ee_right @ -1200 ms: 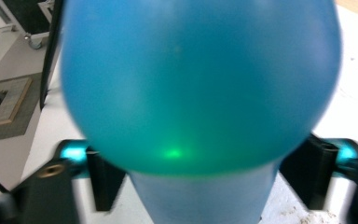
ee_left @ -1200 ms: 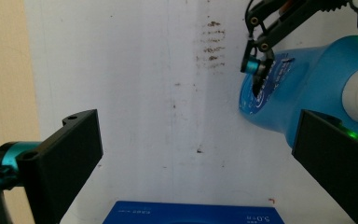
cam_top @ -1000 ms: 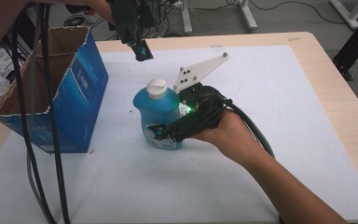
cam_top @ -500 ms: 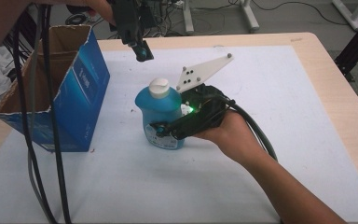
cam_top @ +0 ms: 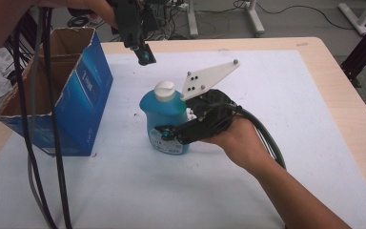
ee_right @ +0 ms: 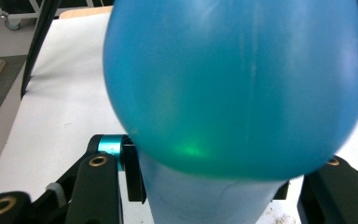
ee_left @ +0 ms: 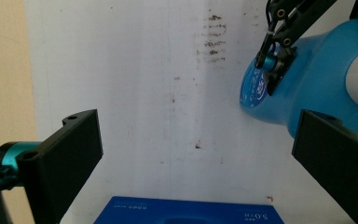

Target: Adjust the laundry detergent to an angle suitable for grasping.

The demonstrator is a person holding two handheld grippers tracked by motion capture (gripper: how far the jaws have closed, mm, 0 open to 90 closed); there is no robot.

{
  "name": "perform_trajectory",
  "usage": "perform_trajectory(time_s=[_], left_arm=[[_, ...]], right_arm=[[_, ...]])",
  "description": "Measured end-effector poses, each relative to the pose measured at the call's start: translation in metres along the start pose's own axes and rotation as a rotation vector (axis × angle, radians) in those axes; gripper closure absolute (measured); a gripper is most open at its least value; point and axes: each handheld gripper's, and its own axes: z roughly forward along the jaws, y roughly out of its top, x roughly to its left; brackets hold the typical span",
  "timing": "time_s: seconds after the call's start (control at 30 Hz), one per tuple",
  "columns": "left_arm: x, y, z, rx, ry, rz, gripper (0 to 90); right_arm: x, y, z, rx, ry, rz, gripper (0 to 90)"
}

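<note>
While the open cardboard box (cam_top: 52,95) with its blue printed side stands by the tabletop's (cam_top: 276,86) left edge, the left hand-held gripper (cam_top: 140,50) hangs above the far left part of the white cover, jaws spread wide and empty. Near the middle stands the blue bottle (cam_top: 164,121) with a white cap, upright, and the right hand-held gripper (cam_top: 169,136) has its jaws pressed against the lower body from the right.

If the bottle is bound for the box, which I judge likely, it should be lifted straight up, kept upright, and carried clear over the box's rim; a low grip on a rounded body may let it tip.

Printing on the box reads "5.0" in the left gripper view; the bottle's label is too small to read.
</note>
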Motion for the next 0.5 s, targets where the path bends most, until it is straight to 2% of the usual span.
perform_trajectory(time_s=[0.07,0.27,0.5], left_arm=[[-0.001,-0.002,-0.001,0.002,-0.001,0.0,1.7],[-0.005,-0.004,-0.002,-0.001,0.002,-0.007,1.7],[-0.009,-0.005,-0.003,0.003,0.002,-0.008,1.7]], right_arm=[[-0.001,0.002,-0.005,-0.011,0.01,-0.001,45.4],[-0.004,0.005,-0.019,0.011,0.025,-0.014,45.3],[-0.008,0.007,-0.038,0.055,0.068,-0.063,45.2]])
